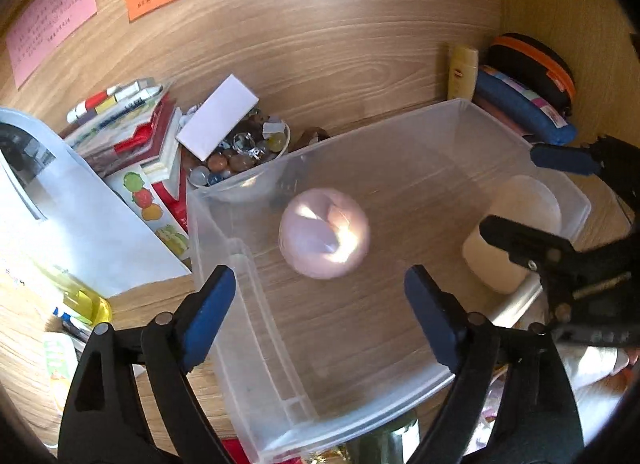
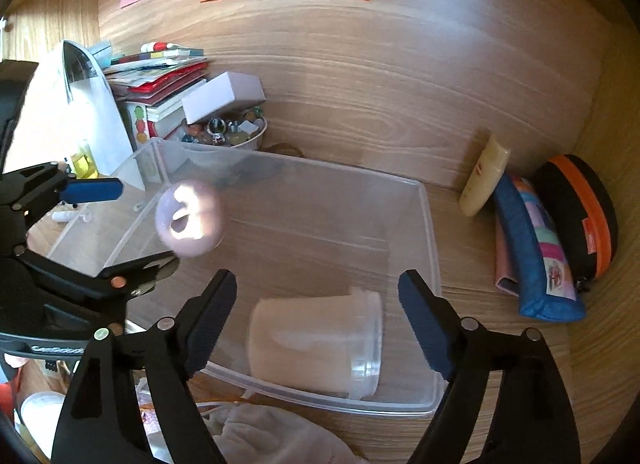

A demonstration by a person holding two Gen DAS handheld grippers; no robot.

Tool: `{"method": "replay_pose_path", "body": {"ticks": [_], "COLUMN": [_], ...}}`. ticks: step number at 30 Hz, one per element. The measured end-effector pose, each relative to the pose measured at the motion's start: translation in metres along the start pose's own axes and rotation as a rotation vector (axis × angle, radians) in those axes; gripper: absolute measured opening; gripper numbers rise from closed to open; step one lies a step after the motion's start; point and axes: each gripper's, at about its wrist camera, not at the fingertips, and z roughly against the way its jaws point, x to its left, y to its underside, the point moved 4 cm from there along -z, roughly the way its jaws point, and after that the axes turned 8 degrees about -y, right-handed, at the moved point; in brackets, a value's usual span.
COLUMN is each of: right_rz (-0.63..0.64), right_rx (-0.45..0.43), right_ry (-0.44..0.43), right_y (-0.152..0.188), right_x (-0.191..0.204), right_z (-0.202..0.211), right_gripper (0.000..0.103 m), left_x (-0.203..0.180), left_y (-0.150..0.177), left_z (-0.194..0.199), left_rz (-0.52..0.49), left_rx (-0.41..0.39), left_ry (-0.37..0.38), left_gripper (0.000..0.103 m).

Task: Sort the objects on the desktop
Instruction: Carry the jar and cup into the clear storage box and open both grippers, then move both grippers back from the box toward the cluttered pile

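A clear plastic bin stands on the wooden desk. A blurred pale pink ball is inside or just above the bin, free of both grippers. A cream plastic cup lies on its side in the bin. My left gripper is open and empty over the bin's near-left side. My right gripper is open and empty above the cup; it also shows in the left wrist view.
A bowl of marbles with a white box on it, stacked books and white paper sit left. A cream tube, a blue pencil case and a black-orange case sit right.
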Motion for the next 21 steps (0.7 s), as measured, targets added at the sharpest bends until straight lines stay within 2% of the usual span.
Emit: {"method": "replay_pose_path", "body": {"ticks": [3, 7, 10, 12, 17, 21], "right_rz": [0.001, 0.024, 0.038, 0.031, 0.027, 0.059], "right_rx": [0.014, 0.011, -0.008, -0.028, -0.035, -0.070], "right_ry": [0.009, 0.039, 0.068, 0.080, 0.028, 0.069], "right_y": [0.001, 0.004, 0.007, 0.007, 0.012, 0.022], "right_x": [-0.001, 0.001, 0.000, -0.003, 0.004, 0.013], "right_z": [-0.003, -0.003, 0.003, 0.011, 0.036, 0.061], "right_gripper": [0.082, 0.082, 0.082, 0.082, 0.082, 0.084], "left_x": [0.002, 0.003, 0.007, 0.012, 0.026, 0.035], "left_y": [0.002, 0.009, 0.017, 0.021, 0.029, 0.045], "left_z": [0.005, 0.019, 0.032, 0.038, 0.059, 0.077], "left_rz": [-0.006, -0.011, 0.002, 0.001, 0.030, 0.034], "left_rx": [-0.017, -0.070, -0.107, -0.121, -0.131, -0.152], "left_ry": [0.019, -0.029, -0.022, -0.042, -0.046, -0.074], "left_gripper": [0.094, 0.095, 0.096, 0.096, 0.096, 0.097]}}
